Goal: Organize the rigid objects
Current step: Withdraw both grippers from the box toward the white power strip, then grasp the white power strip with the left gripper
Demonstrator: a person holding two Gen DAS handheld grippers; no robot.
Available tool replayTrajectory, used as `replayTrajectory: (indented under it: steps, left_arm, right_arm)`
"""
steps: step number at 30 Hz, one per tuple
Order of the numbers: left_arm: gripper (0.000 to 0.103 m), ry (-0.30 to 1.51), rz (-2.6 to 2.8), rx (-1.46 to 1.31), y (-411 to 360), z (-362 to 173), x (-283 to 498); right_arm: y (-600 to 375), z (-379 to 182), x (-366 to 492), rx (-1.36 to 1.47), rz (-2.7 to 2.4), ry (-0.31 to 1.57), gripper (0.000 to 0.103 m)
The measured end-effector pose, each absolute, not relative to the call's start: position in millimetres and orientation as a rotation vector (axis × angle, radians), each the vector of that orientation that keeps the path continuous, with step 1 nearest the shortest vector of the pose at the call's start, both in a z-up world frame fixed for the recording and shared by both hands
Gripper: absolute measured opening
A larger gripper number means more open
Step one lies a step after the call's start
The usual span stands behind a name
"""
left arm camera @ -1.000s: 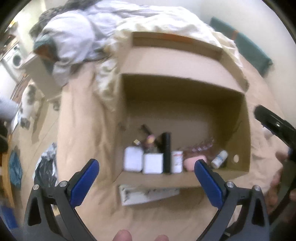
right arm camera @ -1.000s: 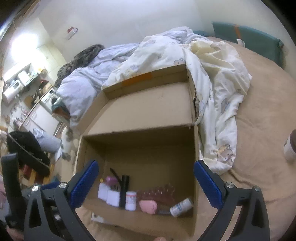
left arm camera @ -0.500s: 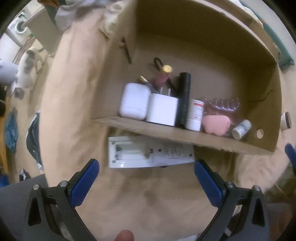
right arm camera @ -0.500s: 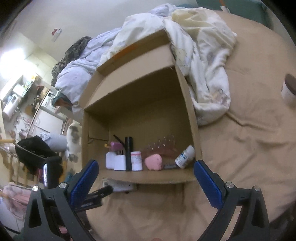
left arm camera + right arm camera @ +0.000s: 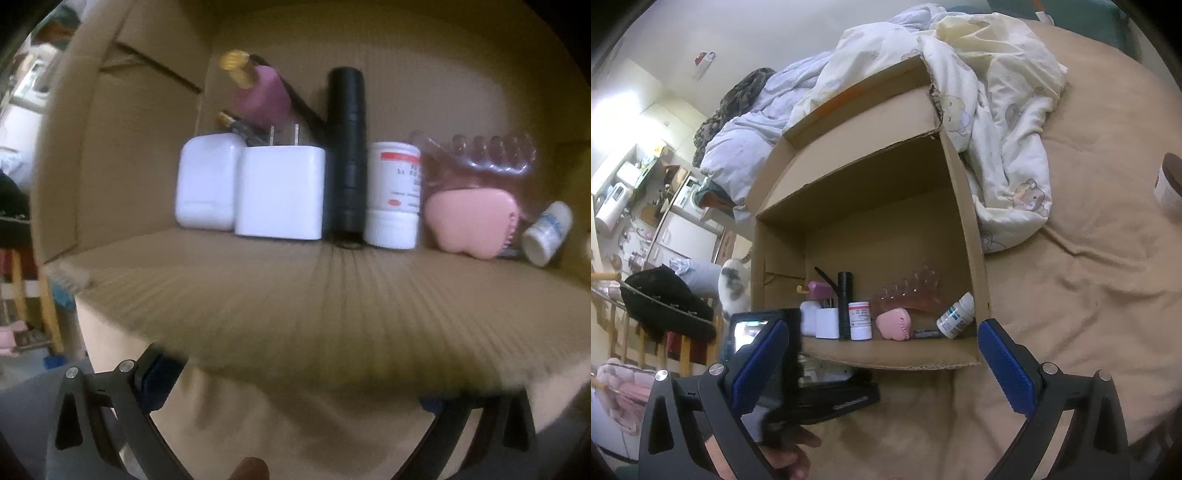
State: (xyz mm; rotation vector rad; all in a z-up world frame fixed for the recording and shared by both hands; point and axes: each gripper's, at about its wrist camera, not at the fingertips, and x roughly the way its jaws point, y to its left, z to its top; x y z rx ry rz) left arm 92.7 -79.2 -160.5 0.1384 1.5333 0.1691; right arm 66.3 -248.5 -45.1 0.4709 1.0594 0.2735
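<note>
An open cardboard box (image 5: 967,221) lies on the bed. Along its near wall (image 5: 295,295) stand a white case (image 5: 205,181), a white plug charger (image 5: 279,192), a black cylinder (image 5: 347,155), a red-labelled white bottle (image 5: 395,195), a pink heart-shaped item (image 5: 469,225) and a small white bottle (image 5: 546,232). A flat white device (image 5: 827,369) lies on the sheet in front of the box. My left gripper (image 5: 295,384) is low beside it, spread open, its tips hidden under the box wall. My right gripper (image 5: 882,354) hovers open and holds nothing.
A crumpled duvet (image 5: 997,92) is heaped against the box's far right side. A brown-topped cup (image 5: 1169,184) stands on the tan sheet (image 5: 1089,295) at the right. A pink gold-capped bottle (image 5: 258,92) and a clear pink comb (image 5: 491,155) lean behind the row.
My left gripper has dropped from above the box to sheet level at its front wall. My right gripper has come lower and closer to the box. Both stayed open.
</note>
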Motion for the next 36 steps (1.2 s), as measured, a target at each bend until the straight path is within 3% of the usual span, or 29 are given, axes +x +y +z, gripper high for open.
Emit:
replayTrajectory:
  steps: [1,4,6,20,21,22,24,32,36]
  left_arm:
    - [0.102,1.532,0.174,0.142,-80.2,-161.8,92.6]
    - [0.088,1.511,0.154,0.194,-86.3,-158.1,90.3]
    - [0.07,1.488,0.107,0.241,-96.3,-151.3,87.6]
    - [0.062,1.458,-0.017,0.214,-66.7,-96.9,61.8]
    - [0.055,1.457,-0.023,0.21,-62.6,-92.5,59.7]
    - [0.04,1.447,-0.025,0.209,-56.3,-86.4,55.6]
    - [0.031,1.392,-0.03,0.244,-36.6,-68.3,53.3]
    - [0.031,1.427,-0.097,0.04,-8.6,-59.7,73.6]
    - [0.037,1.419,-0.123,-0.006,-2.5,-64.1,73.3]
  right_arm:
    - [-247.7,-44.7,66.3,0.465,0.277,1.06,0.103]
    - [-246.5,-43.7,65.7,0.455,0.283,1.062,0.103]
    - [-246.1,-43.0,65.6,0.451,0.286,1.06,0.103]
    - [-242.2,-45.6,65.6,0.427,0.281,1.072,0.103]
    - [-241.7,-45.8,65.8,0.427,0.282,1.073,0.103]
    - [-240.8,-45.7,65.7,0.425,0.285,1.072,0.103]
    - [-239.0,-45.3,65.1,0.42,0.294,1.074,0.103]
    - [-230.2,-51.5,62.0,0.361,0.29,1.091,0.103]
    - [-227.4,-55.8,63.4,0.348,0.283,1.103,0.103]
